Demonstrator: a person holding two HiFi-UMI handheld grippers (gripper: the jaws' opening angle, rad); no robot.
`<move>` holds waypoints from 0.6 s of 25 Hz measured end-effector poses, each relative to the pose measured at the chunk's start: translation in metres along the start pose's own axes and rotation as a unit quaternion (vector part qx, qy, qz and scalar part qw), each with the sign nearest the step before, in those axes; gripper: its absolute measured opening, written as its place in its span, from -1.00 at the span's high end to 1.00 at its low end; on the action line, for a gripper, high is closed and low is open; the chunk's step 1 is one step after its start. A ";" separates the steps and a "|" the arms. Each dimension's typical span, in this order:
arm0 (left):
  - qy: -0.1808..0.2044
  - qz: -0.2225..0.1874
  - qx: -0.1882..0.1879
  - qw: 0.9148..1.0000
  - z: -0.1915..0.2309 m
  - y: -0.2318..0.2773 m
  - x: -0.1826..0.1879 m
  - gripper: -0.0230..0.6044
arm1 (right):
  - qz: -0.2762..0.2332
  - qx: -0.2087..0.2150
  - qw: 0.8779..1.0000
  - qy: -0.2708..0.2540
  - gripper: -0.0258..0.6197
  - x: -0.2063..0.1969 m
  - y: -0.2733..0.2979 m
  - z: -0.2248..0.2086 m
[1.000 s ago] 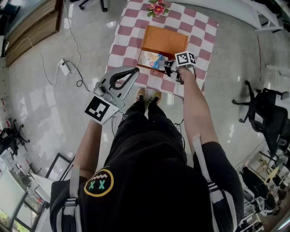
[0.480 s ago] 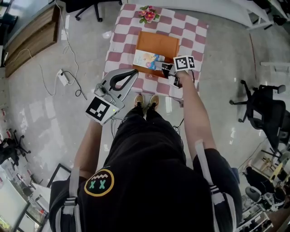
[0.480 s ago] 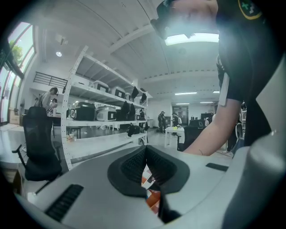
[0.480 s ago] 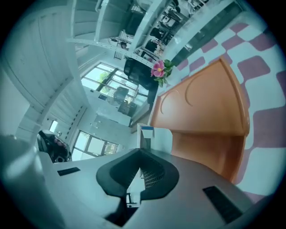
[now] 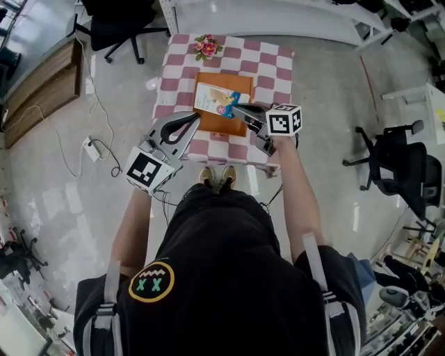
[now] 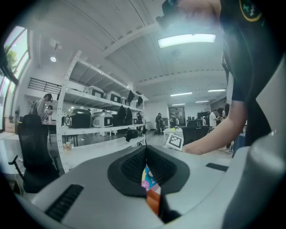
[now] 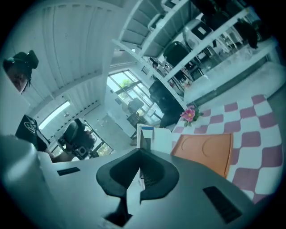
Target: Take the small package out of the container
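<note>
The small package [image 5: 213, 99], white with a colourful print, hangs above the orange container [image 5: 241, 86] with my right gripper [image 5: 236, 110] shut on its near edge. In the right gripper view the package [image 7: 145, 134] stands edge-on between the closed jaws of the right gripper [image 7: 140, 169], and the container [image 7: 208, 150] lies flat on the checked cloth to the right. My left gripper [image 5: 192, 117] hovers at the table's near left corner, shut and holding nothing. Through the slit of the left gripper [image 6: 145, 156] a sliver of package and container shows.
The small table [image 5: 279, 64] has a pink-and-white checked cloth and a flower decoration [image 5: 206, 47] at its far edge. Office chairs stand at the far left [image 5: 115, 21] and the right [image 5: 391, 156]. A power strip with cables [image 5: 90, 146] lies on the floor at left.
My right gripper has risen and rolled with the package in it, lifting it off the container. The left gripper has shifted slightly toward the table.
</note>
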State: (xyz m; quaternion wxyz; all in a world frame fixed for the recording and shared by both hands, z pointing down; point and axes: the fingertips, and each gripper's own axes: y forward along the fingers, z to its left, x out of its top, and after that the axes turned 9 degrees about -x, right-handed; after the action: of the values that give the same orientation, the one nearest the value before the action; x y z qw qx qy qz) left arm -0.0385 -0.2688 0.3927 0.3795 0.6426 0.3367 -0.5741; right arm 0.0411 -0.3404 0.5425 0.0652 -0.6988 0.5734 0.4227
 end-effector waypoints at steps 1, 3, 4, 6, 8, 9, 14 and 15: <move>0.004 -0.002 -0.001 1.000 0.001 0.001 0.003 0.87 | -0.014 -0.003 1.000 -0.016 0.86 0.007 -0.009 0.008; 0.011 -0.005 -0.002 1.000 0.003 0.002 0.008 0.87 | -0.039 -0.010 0.998 -0.045 0.86 0.020 -0.025 0.025; 0.013 -0.006 -0.003 1.000 0.004 0.003 0.010 0.87 | -0.050 -0.014 0.997 -0.060 0.86 0.026 -0.033 0.032; 0.018 -0.008 -0.005 1.000 0.005 0.006 0.013 0.87 | -0.070 -0.024 0.993 -0.090 0.86 0.036 -0.047 0.045; 0.019 -0.008 -0.010 1.000 0.004 0.008 0.015 0.87 | -0.087 -0.036 0.988 -0.119 0.86 0.045 -0.061 0.058; 0.021 -0.007 -0.013 1.000 0.003 0.009 0.016 0.87 | -0.095 -0.042 0.985 -0.134 0.86 0.049 -0.067 0.064; 0.030 -0.014 -0.014 0.999 0.003 0.010 0.021 0.87 | -0.140 -0.068 0.962 -0.223 0.86 0.060 -0.093 0.093; 0.031 -0.015 -0.014 0.999 0.004 0.011 0.023 0.87 | -0.147 -0.071 0.956 -0.243 0.86 0.061 -0.097 0.099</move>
State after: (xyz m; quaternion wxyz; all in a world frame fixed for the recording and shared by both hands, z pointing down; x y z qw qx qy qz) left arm -0.0284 -0.2774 0.3711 0.3692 0.6499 0.3655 -0.5548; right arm 0.0720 -0.2963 0.4012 0.2146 -0.6545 0.3993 0.6051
